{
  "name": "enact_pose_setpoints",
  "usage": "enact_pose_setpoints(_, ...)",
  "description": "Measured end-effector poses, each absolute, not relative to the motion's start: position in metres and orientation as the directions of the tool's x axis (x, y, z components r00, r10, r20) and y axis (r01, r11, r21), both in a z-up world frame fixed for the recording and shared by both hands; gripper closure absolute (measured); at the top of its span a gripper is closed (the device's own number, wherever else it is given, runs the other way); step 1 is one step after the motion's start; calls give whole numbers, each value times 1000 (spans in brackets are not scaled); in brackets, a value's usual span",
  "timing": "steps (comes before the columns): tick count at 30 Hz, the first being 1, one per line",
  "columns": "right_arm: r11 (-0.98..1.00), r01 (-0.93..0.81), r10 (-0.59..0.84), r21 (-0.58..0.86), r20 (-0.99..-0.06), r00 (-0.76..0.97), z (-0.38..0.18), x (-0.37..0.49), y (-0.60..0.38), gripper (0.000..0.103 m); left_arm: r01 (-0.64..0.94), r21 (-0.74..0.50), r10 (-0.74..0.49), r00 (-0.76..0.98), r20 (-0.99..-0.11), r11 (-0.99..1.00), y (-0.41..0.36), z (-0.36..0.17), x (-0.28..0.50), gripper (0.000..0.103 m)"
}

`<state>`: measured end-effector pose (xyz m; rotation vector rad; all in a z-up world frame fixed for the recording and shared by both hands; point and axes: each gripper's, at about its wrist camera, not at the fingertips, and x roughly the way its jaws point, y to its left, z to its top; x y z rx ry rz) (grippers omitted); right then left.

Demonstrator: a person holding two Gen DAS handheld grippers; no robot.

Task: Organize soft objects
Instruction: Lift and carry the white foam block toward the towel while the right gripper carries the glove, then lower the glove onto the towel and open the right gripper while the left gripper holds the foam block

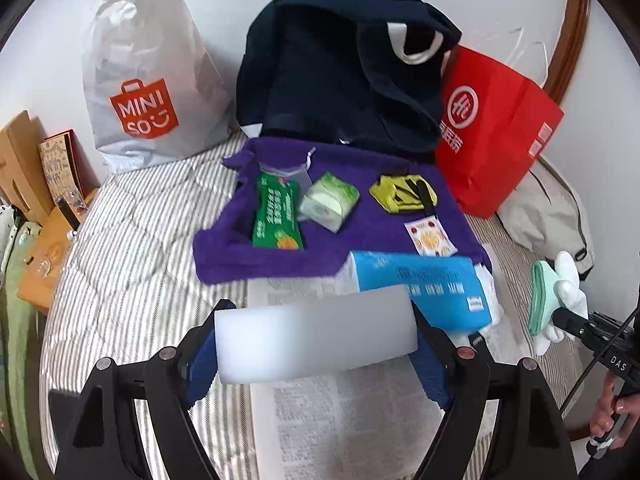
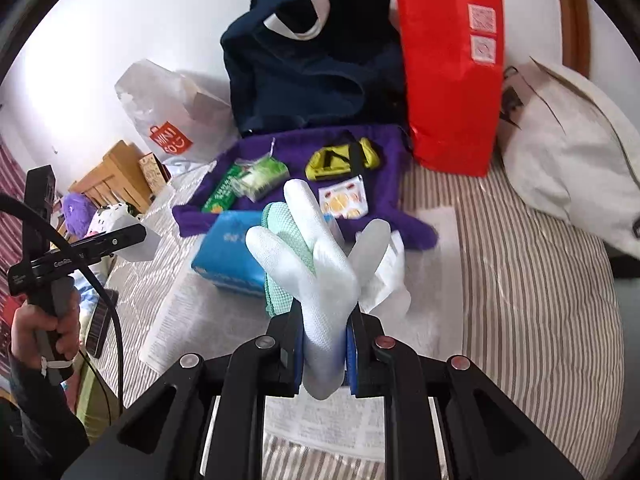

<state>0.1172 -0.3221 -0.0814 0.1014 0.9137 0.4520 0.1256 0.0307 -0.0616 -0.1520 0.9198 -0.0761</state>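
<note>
Two claws are at work over the striped bedcover (image 2: 520, 264). The left gripper (image 1: 316, 344) has its jaws spread wide around a white foam block (image 1: 316, 344), with the blue pads pressing the block's two short ends, so it is clamped on that block. The block looks blurred and hangs above a printed paper sheet (image 1: 344, 412) lying on the cover.

The right gripper (image 2: 324, 360) has its jaws drawn close together, pinching the cuff of a white glove (image 2: 316, 272); the glove's fingers (image 2: 304, 204) point up toward 12 o'clock. A mint-green mesh cloth (image 2: 286, 224) sits against the glove at its 10 o'clock side; whether the jaws also catch it I cannot tell. In the left wrist view this gripper, with glove and cloth, appears at 3 o'clock.

Beyond the glove, a blue tissue pack (image 2: 224, 256) lies at 10 o'clock, touching the near edge of a purple towel (image 2: 384, 224). On the towel rest a green snack packet (image 1: 276, 216), a pale green tissue packet (image 1: 328, 200), a yellow pouch (image 1: 402, 194) and a small orange-printed sachet (image 1: 430, 236).

Behind the towel, at 12 o'clock, stands a dark navy bag (image 1: 340, 72), with a red paper bag (image 1: 492, 128) at 2 o'clock and a white Miniso bag (image 1: 148, 76) at 10 o'clock.
</note>
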Motion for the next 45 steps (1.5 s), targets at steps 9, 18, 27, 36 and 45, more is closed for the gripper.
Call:
enact_pose_setpoints(9, 888, -359, 447, 286, -719, 532, -66, 140, -310, 87, 4, -172, -139, 610, -780, 985, 39, -61, 148, 22)
enact_pose_setpoints(18, 893, -353, 437, 279, -724, 534, -64, 167, -295, 87, 20, -189, -162, 610, -776, 982, 44, -64, 173, 22)
enact_pose_setpoints(27, 889, -371, 439, 268, -730, 524, -62, 193, -275, 87, 21, -200, -170, 616, -769, 980, 50, -65, 193, 22)
enact_pose_setpoints(36, 875, -411, 450, 256, -744, 495, -65, 226, -245, 87, 14, -203, -169, 607, -777, 979, 54, -73, 202, 22)
enact_pose_setpoints(45, 878, -422, 415, 225, -797, 439, -93, 275, -209, 87, -7, -198, -155, 594, -789, 980, 69, -81, 211, 22)
